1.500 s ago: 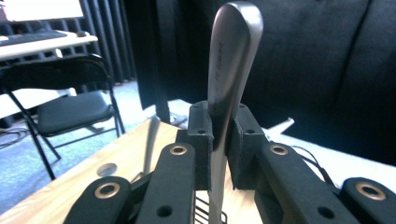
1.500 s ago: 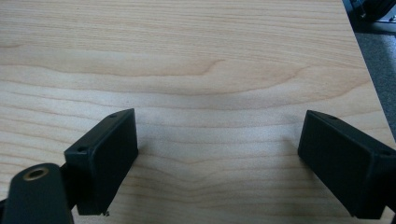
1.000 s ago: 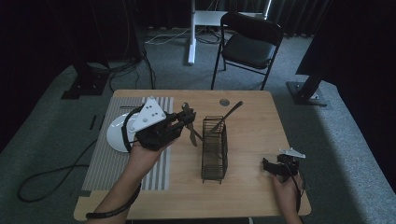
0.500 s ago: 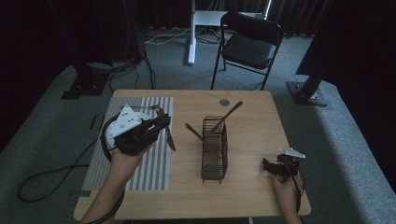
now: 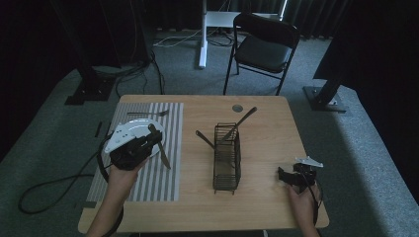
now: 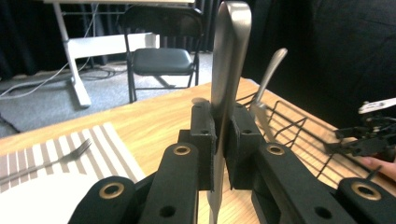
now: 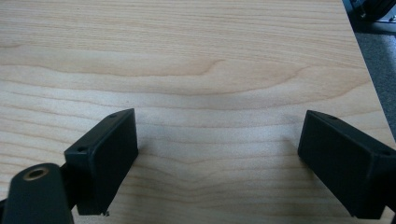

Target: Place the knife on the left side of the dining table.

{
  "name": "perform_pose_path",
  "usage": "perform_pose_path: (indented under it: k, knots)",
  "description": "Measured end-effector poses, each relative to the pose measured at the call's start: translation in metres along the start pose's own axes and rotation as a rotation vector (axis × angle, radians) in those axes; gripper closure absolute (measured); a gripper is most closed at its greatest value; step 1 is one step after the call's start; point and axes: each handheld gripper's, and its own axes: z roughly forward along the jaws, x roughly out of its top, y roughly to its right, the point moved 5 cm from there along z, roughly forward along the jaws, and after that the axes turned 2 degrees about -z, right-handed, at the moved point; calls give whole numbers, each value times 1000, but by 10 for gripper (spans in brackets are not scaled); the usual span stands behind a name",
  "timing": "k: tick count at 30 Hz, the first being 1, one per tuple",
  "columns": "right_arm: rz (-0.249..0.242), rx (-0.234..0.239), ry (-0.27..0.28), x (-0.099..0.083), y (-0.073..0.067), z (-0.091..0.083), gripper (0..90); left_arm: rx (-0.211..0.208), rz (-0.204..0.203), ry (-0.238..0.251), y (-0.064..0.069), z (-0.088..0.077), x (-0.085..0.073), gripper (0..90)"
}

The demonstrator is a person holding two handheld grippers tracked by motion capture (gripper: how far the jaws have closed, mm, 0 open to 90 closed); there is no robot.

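The left gripper (image 5: 148,140) hangs over the striped mat (image 5: 148,173) at the left of the wooden table (image 5: 262,207), its jaws clamped on the flat metal handle of a knife (image 5: 161,151); in the left gripper view the handle (image 6: 227,70) rises straight up between the two black pads, and in the high view the blade slants down and to the right over the stripes (whether its tip touches the mat cannot be told). Beneath and behind that gripper lies a white plate (image 5: 123,132), and a fork (image 5: 148,114) rests on the mat just beyond the plate's far edge. Near the middle of the table stands a black wire basket (image 5: 227,158), upright, with two utensils leaning out of it: one handle (image 5: 242,121) tilts toward the far right, another (image 5: 204,139) pokes out to the left. The right gripper (image 5: 286,175) sits low near the table's right front corner, held in the person's right hand (image 5: 299,202); in the right gripper view its jaws stand wide apart over bare wood with nothing between them. A black folding chair (image 5: 264,47) stands on the grey carpet beyond the table.
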Motion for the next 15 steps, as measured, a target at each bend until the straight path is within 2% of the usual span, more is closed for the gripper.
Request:
perform_pose_path:
  k: [5, 15]
  knots:
    - [-1, 0, 0, 0, 0, 0, 115, 5, -46, -14, -7, 8, -20, 834]
    - [0, -1, -1, 0, 0, 0, 115, 6, -90, -66, -14, 28, -52, 834]
